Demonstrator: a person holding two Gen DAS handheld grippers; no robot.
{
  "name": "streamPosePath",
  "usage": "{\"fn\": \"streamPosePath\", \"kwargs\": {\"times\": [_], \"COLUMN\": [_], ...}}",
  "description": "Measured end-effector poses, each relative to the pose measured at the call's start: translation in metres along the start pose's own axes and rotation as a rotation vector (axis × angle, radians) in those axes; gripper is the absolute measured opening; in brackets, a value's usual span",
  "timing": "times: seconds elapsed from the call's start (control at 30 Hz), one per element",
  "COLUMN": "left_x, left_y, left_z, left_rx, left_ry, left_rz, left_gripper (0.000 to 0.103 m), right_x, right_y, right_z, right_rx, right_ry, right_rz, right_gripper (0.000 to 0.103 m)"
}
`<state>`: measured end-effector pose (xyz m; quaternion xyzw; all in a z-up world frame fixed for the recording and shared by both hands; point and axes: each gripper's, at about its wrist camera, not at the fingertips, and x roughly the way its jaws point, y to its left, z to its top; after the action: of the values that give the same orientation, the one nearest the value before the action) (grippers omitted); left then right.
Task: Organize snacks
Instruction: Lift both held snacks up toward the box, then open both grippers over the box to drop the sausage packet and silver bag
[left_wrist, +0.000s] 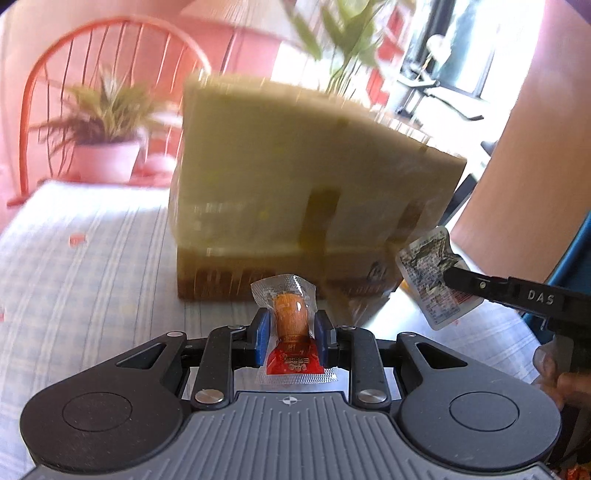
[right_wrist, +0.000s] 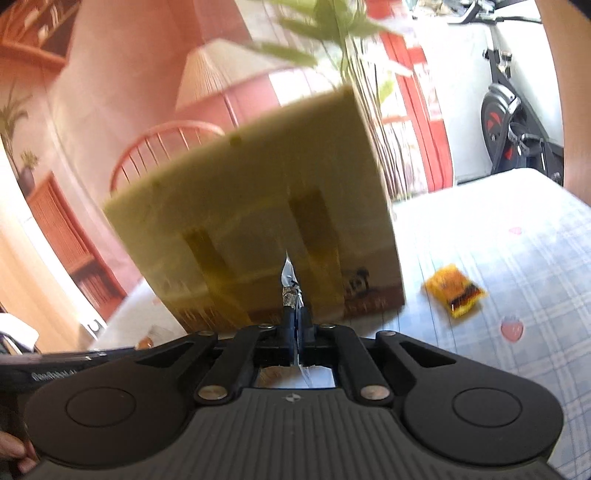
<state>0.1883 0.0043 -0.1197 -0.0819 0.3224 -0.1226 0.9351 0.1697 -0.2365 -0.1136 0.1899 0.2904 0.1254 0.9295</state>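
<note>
"DAS" on right tongs (left_wrist: 448, 275) arm; packet print unreadable

The left claw (left_wrist: 291, 325) is showing blue pads (left_wrist: 263, 338) on black linkage arms with silver pivot screws, a ribbed grey housing and two round black discs. The right claw (right_wrist: 295, 321) is wearing black fingers and matching black housing; "DAS" is showing in white lettering along its side in the left wrist view.

Motion blur smears the cardboard box (left_wrist: 295, 184) print.

Left claw (left_wrist: 291, 325) pinching orange snack (left_wrist: 290, 314); box (left_wrist: 295, 177) ahead.
</note>
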Motion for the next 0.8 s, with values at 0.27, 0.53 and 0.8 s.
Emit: {"fn": "streamPosePath", "kwargs": {"times": [0.27, 0.53, 0.8], "left_x": [-0.037, -0.033, 0.011], "left_y": [-0.011, -0.022, -0.027], "left_z": [0.047, 0.114, 0.189], "left_rx": [0.068, 0.029, 0.063], "left_ry": [-0.166, -0.242, -0.241], "left_rz": [-0.047, -0.118, -0.077], "left_gripper": [0.027, 0.027, 0.028], "right_x": [-0.035, -0.024, 0.033], "right_y": [0.017, 0.033, 0.03], "right_z": [0.048, 0.107, 0.142], "right_rx": [-0.02, -0.065, -0.019], "right_ry": [-0.156, -0.234, -0.201], "right_rz": [0.071, 0.12, 0.1], "right_gripper": [0.002, 0.002, 0.002]}}
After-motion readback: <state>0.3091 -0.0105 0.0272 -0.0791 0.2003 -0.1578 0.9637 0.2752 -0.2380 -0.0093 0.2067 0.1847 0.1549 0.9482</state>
